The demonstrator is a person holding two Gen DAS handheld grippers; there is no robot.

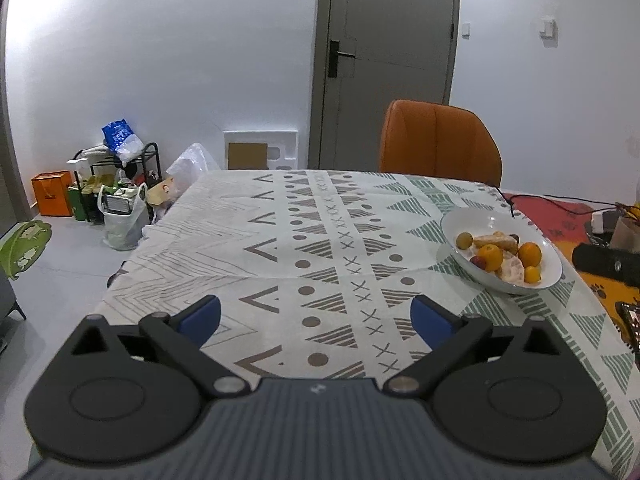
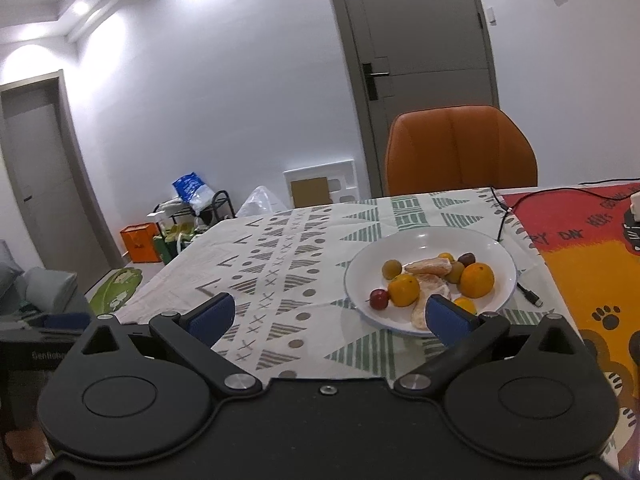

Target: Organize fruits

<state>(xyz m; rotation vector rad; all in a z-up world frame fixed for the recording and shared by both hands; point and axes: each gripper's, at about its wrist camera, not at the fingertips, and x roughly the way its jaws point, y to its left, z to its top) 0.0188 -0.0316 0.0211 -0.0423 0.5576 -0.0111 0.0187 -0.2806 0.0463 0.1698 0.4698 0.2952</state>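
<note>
Nearest the lens on both wrist views, black linkage arms and blue pads. Left gripper [image 1: 316,316]: jaws spread wide, nothing between them, hovering over the patterned tablecloth [image 1: 288,248]. Right gripper [image 2: 330,314]: likewise released, holding nothing; its right-hand pad [image 2: 450,318] overlaps the near rim of the white bowl [image 2: 424,240] in the picture, but contact cannot be judged.

Fruit all sits inside the bowl, which rests on the cloth toward the table's right side, beside the seam where a red and orange mat [image 2: 580,240] begins. Contents, near to far in the right wrist view: a peeled citrus segment cluster [image 2: 430,288] at the near side, a small red fruit with a stem [image 2: 379,299] at the near left, a mandarin [image 2: 404,289] touching it, a second, larger mandarin [image 2: 477,279] on the right, a small orange fruit [image 2: 465,305] partly hidden behind the pad. Further back: a green-yellow round fruit [image 2: 391,269], a second peeled piece [image 2: 429,267], a dark purple fruit [image 2: 466,259]. In the left wrist view the same bowl [image 1: 480,216] lies well off to the right of the jaws.

A black cable [image 2: 505,216] runs past the bowl's far right, its plug [image 2: 530,297] lying just beside the rim.

Beyond the table edge: an orange chair [image 2: 460,148], then a grey door [image 2: 424,60]. Far left on the floor, a cluttered black rack [image 1: 120,176] and an orange box [image 1: 53,193].
</note>
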